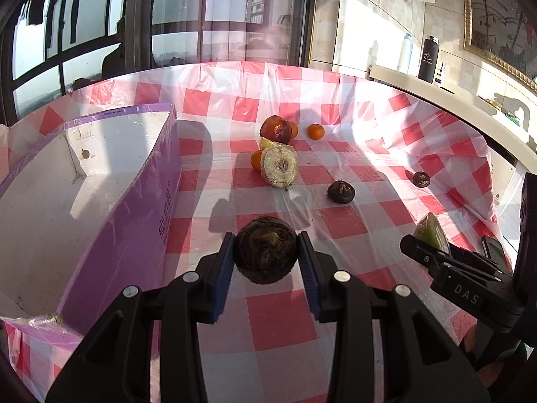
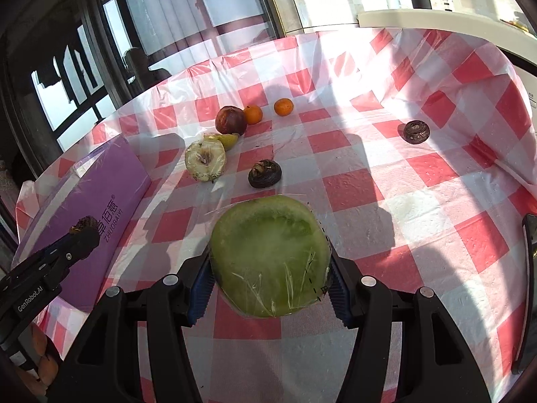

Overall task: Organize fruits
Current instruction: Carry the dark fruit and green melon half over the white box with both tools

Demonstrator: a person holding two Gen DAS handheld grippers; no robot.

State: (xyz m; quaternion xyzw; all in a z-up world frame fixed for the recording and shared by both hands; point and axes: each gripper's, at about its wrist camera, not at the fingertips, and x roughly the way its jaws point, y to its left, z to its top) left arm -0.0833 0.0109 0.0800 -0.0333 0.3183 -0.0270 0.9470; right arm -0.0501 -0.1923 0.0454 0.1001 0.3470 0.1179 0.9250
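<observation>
Checked tablecloth [image 1: 268,319] under left jaws clenched on dark, scaly-skinned fruit [image 1: 266,250], right jaws on plastic-wrapped green melon piece [image 2: 270,257].

Left gripper [image 1: 267,255] clamped on a dark round fruit [image 1: 266,250] above the checked cloth [image 1: 278,322]. Purple box [image 1: 134,201] at nine o'clock. Cut apple half [image 1: 279,167] at twelve. Right gripper [image 1: 433,252] at three, gripping a green slice [image 1: 430,230].
</observation>
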